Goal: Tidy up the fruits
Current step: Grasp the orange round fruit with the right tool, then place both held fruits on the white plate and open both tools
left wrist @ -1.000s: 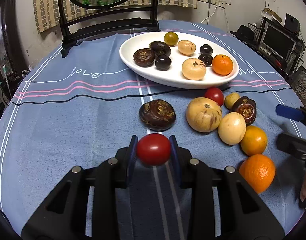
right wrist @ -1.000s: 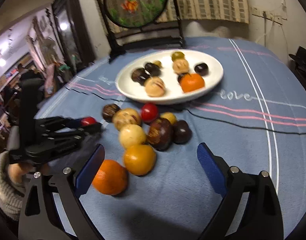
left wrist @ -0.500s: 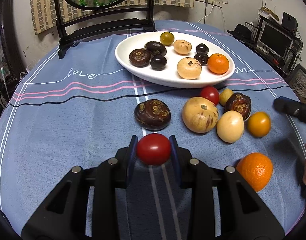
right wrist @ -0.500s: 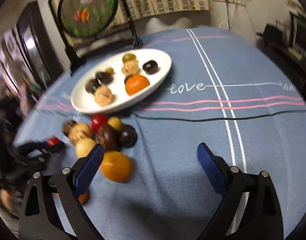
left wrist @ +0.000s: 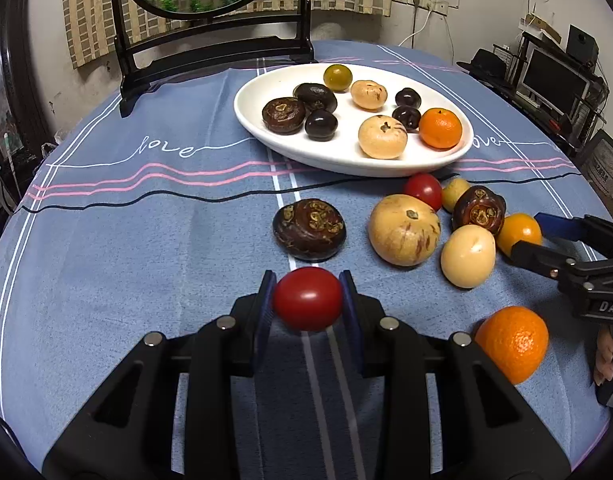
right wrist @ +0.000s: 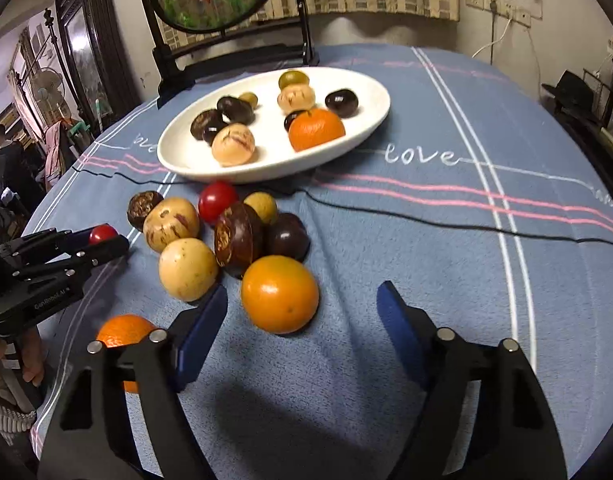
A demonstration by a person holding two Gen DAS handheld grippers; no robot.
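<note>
My left gripper (left wrist: 307, 289) is shut on a small red tomato (left wrist: 307, 299), held just above the blue cloth; the right wrist view shows the left gripper (right wrist: 103, 236) at the left. My right gripper (right wrist: 302, 298) has its jaws closing around a smooth orange fruit (right wrist: 280, 294), which lies between the blue pads (right wrist: 202, 320) with gaps on both sides. The left wrist view shows the right gripper (left wrist: 536, 236) straddling that fruit (left wrist: 520, 232). A white oval plate (left wrist: 346, 162) at the back holds several fruits. Loose fruits lie in front of it, including a mandarin (left wrist: 512, 344).
A black-framed round screen (left wrist: 210, 40) stands behind the plate. A thin black cable (right wrist: 466, 228) crosses the cloth in front of the plate. A dark brown fruit (left wrist: 309, 229) lies just ahead of the left gripper. A desk with a monitor (left wrist: 554, 80) stands to the right.
The right gripper swung back over the fruit pile and its jaws narrowed around the orange fruit. The left gripper held still with the tomato.
</note>
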